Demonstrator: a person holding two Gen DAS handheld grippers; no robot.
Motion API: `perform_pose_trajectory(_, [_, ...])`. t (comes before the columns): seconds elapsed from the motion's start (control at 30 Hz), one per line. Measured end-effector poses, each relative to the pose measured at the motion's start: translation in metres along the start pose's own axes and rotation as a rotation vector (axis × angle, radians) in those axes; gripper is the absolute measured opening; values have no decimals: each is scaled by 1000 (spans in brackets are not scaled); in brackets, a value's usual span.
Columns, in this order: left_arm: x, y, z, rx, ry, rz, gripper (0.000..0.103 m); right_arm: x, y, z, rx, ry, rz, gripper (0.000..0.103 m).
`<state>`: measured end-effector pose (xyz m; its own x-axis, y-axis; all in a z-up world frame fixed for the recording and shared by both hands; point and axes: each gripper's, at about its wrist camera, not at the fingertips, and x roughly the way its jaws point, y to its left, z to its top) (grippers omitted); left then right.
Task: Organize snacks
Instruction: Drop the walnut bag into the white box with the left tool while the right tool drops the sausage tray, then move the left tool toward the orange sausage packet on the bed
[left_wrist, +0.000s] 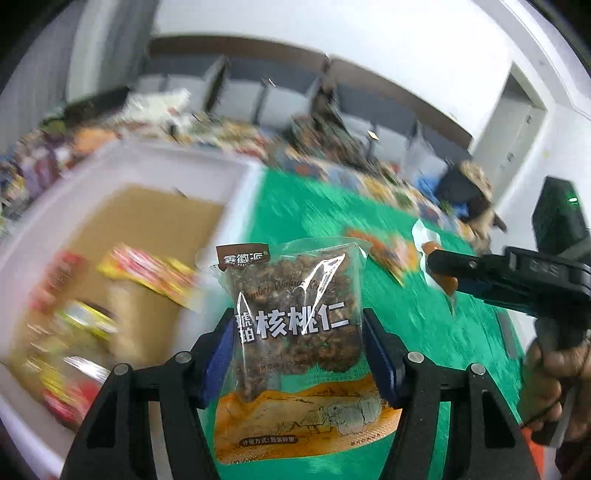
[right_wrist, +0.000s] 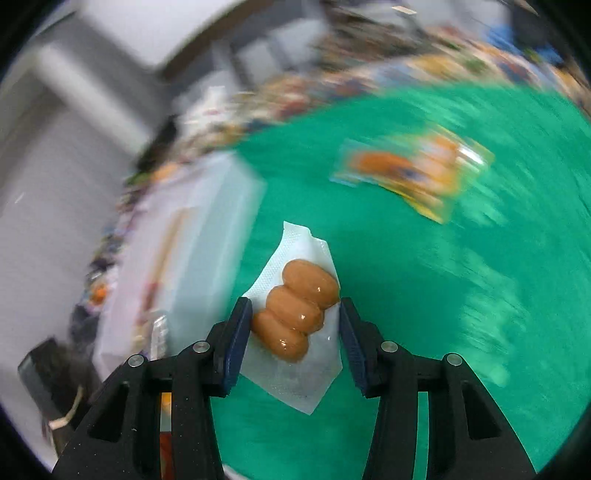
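My left gripper (left_wrist: 299, 332) is shut on a clear walnut-kernel packet (left_wrist: 295, 314) with white Chinese lettering, held above the green table (left_wrist: 424, 325). My right gripper (right_wrist: 295, 317) is shut on a clear vacuum pack of three brown sausages (right_wrist: 295, 310), also above the table. In the left wrist view the right gripper (left_wrist: 439, 269) shows at the right with the sausage pack (left_wrist: 430, 249) in its tips. A white bin (left_wrist: 155, 162) with a cardboard floor holds several red and yellow snack packets (left_wrist: 147, 273); it lies left of both grippers and also shows in the right wrist view (right_wrist: 192, 236).
An orange and yellow snack packet (right_wrist: 410, 170) lies on the green table ahead of my right gripper, also visible in the left wrist view (left_wrist: 384, 251). A blurred heap of snacks (left_wrist: 332, 147) lines the table's far edge. Grey cabinets stand behind.
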<state>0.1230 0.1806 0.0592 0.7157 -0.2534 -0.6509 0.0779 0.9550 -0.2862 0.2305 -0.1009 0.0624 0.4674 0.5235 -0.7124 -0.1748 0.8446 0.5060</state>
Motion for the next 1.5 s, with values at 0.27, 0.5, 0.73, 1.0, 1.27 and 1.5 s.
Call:
perform_pose_trajectory(0.27, [-35,126,22,-89,7,315,82,48,176,-10,-286,43,193,54])
perform_pose_trajectory(0.5, [-45,179,-13,-194,25,468,85,81,199,-27,-304,104,199,72])
perform_pose_trajectory(0.73, [-46,131,-20,-206,-24,345,93,64,75,-33,-310,-14,-86,72])
perform_pose_trajectory(1.0, [-15,-14,-19,6,-43,63,103,31,-133,-95,-201,-8,-524,72])
perform_pose_trajectory(1.27, [108,-118,-68,194,220,-31,103,-9,-212,-113,-86,-102,-600,73])
perform_pose_trajectory(1.5, [177,-136,-89,206,276,88,103,-5,-217,-110,-54,-143,-597,79])
